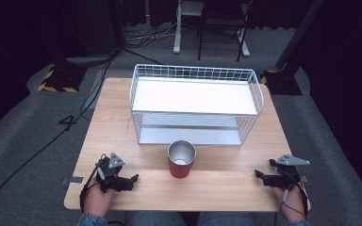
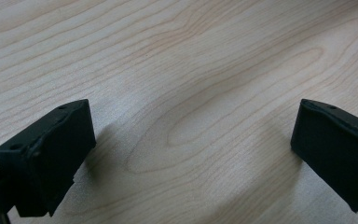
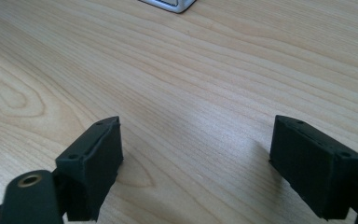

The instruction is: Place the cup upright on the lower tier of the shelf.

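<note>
A red cup [image 1: 181, 165] with a shiny metal inside stands upright near the front middle of the wooden table [image 1: 226, 190]. My left gripper [image 1: 133, 180] rests low on the table to the cup's left and points toward it, open. Its two black jaws stand wide apart over bare wood in the left gripper view [image 2: 193, 154]. My right gripper [image 1: 259, 175] lies to the cup's right and points left, also open. In the right gripper view [image 3: 198, 168] nothing sits between its jaws.
A white wire rack [image 1: 195, 72] with two flat shelves stands at the back of the table, just behind the cup. One corner of its base [image 3: 170, 3] reaches the top edge of the right gripper view. Cables and a chair lie on the floor beyond.
</note>
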Demonstrator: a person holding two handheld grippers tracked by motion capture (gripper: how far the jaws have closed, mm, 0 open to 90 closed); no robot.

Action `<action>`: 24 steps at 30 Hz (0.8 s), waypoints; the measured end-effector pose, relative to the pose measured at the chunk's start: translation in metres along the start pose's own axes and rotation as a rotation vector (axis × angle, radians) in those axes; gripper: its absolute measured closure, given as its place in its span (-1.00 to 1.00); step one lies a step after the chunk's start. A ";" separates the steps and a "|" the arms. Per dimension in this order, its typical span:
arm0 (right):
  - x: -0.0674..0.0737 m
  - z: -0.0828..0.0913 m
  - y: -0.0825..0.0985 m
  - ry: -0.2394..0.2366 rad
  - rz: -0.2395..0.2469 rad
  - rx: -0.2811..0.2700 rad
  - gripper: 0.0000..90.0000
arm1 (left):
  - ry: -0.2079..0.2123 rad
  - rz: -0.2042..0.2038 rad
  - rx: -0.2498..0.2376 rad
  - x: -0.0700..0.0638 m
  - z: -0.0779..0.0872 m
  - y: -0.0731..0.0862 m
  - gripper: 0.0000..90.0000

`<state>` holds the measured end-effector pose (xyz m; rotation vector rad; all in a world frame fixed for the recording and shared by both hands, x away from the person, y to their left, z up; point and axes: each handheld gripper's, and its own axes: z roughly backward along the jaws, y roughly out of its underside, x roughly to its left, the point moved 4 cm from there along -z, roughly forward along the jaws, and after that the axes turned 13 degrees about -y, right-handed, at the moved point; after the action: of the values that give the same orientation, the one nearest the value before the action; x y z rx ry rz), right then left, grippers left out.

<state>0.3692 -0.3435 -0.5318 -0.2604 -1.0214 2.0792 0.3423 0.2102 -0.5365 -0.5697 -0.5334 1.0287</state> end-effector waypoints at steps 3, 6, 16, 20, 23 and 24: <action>0.000 0.000 0.000 -0.003 0.008 -0.003 -0.56 | -0.016 0.017 -0.002 -0.001 -0.001 0.000 -1.00; 0.001 0.000 0.000 -0.006 0.012 -0.004 -0.55 | -0.024 0.031 0.000 -0.003 0.000 0.000 -1.00; 0.001 0.000 -0.001 -0.007 0.015 -0.005 -0.55 | -0.024 0.054 -0.048 -0.010 0.004 -0.006 -1.00; 0.002 0.000 -0.001 -0.006 0.024 -0.006 -0.55 | -0.005 0.088 -0.118 -0.015 0.014 -0.014 -1.00; 0.002 0.000 -0.001 -0.004 0.027 -0.004 -0.56 | 0.014 0.103 -0.167 -0.019 0.021 -0.019 -1.00; 0.002 0.000 -0.001 -0.007 0.030 -0.004 -0.56 | 0.030 0.108 -0.188 -0.020 0.023 -0.021 -1.00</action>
<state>0.3680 -0.3414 -0.5313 -0.2726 -1.0320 2.1065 0.3320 0.1878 -0.5082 -0.7858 -0.5813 1.0770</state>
